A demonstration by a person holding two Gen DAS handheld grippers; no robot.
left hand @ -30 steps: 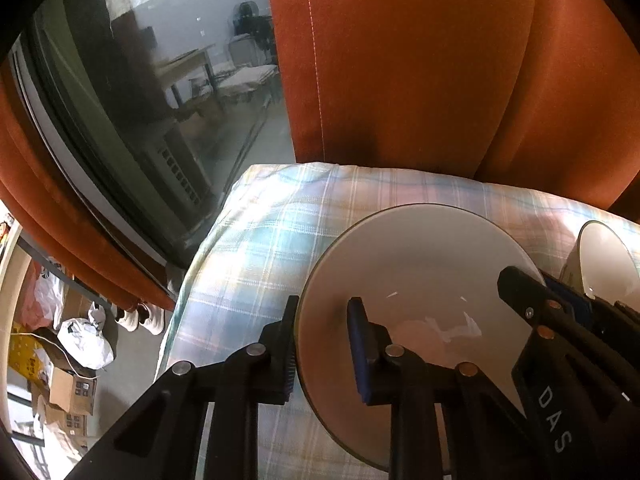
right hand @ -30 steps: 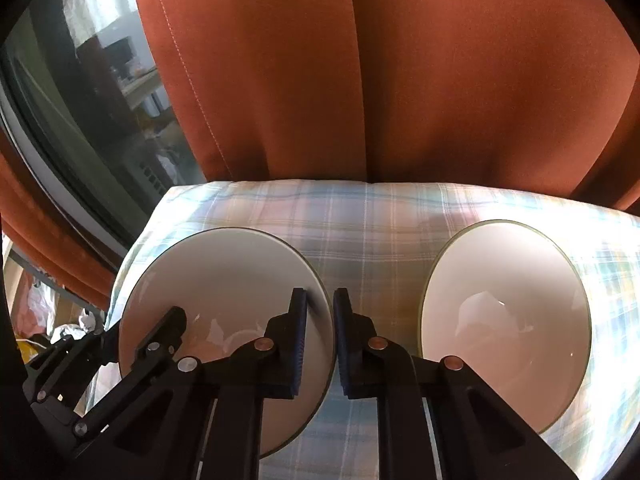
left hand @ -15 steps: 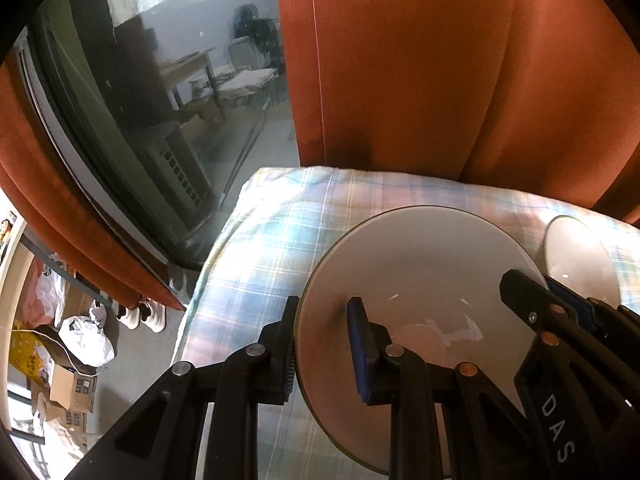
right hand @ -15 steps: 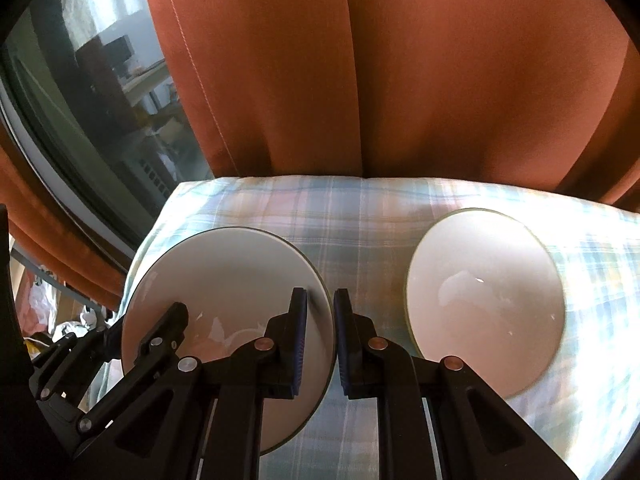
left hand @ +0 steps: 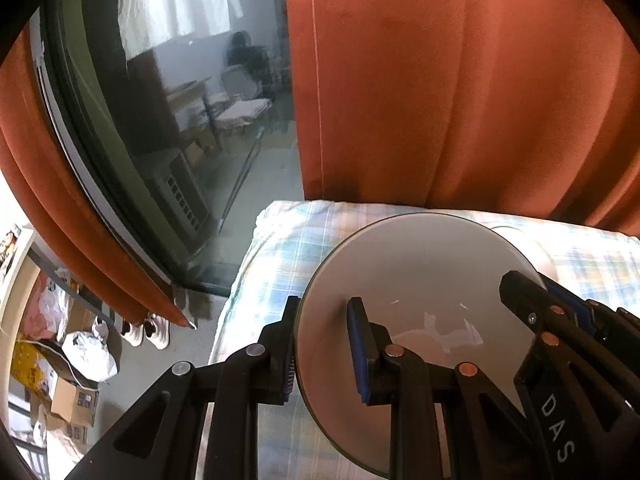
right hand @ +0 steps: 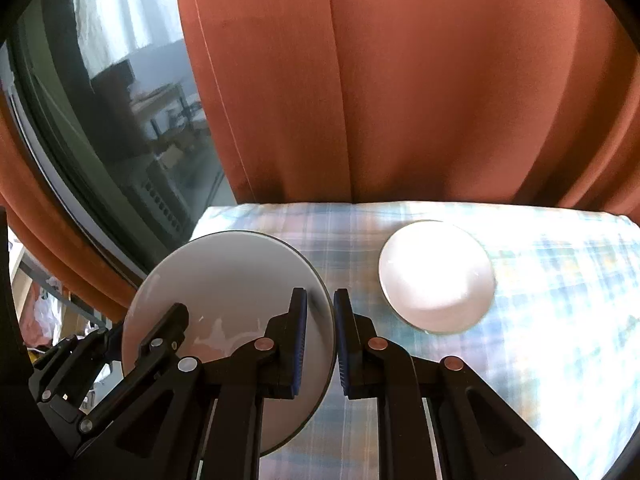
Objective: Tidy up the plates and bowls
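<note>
Nearest you, both grippers grip one big bowl (right hand: 224, 280): your left gripper (left hand: 323, 348) has its jaws closed down over the bowl's left rim, one finger outside the wall and one inside; your right gripper (right hand: 320, 344) pinches the right rim the same way, its jaws nearly together with only the thin wall between them. The bowl looks lifted clear of the cloth (right hand: 560, 320) and tipped slightly (judging by how its rim sits against the plaid behind it); you seem to be mid-carry.

Further off and to the right, a small bowl (right hand: 436, 276) sits upright on the cloth, well apart from the big one; in the left view only a sliver of it peeks past the big bowl's far rim.

Beyond the table hangs the curtain (right hand: 440, 100); far left is the window (left hand: 180, 140).

The next move is probably either to set the big bowl down flat, or to nest the small one inside it; keep both grips level, since a two-point rim hold can let the bowl pivot.
</note>
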